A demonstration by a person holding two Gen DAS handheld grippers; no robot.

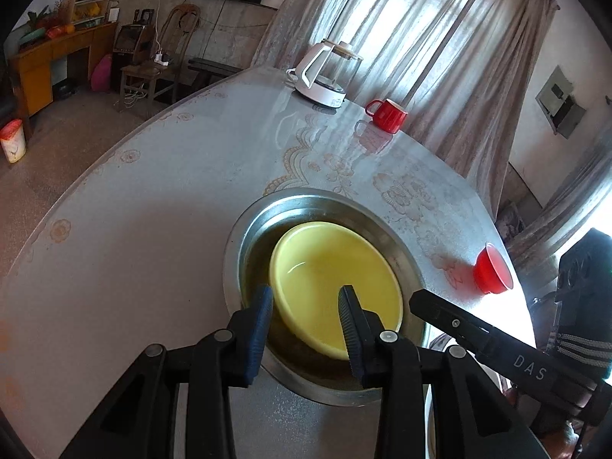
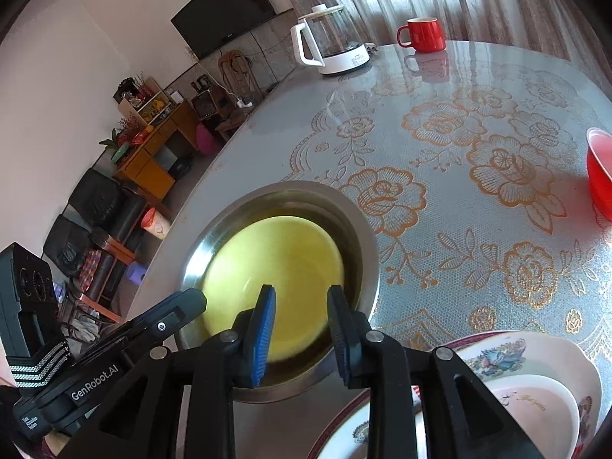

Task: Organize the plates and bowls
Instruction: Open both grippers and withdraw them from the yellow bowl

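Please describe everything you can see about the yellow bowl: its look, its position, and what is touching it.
The yellow bowl is round, shallow and plain, with a smooth glossy surface that looks like ceramic or melamine. It appears empty and sits upright inside a wider metal basin on the table. The left tongs are open, one finger outside the near rim and one over the inside; contact cannot be judged. The right tongs, also open, hover at its near edge.

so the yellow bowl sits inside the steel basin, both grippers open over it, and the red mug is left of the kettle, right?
Not quite. The red ceramic mug stands right of the white-and-glass electric kettle, as the right wrist view shows. The rest holds: round yellow bowl inside the round steel basin, left gripper and right gripper open.
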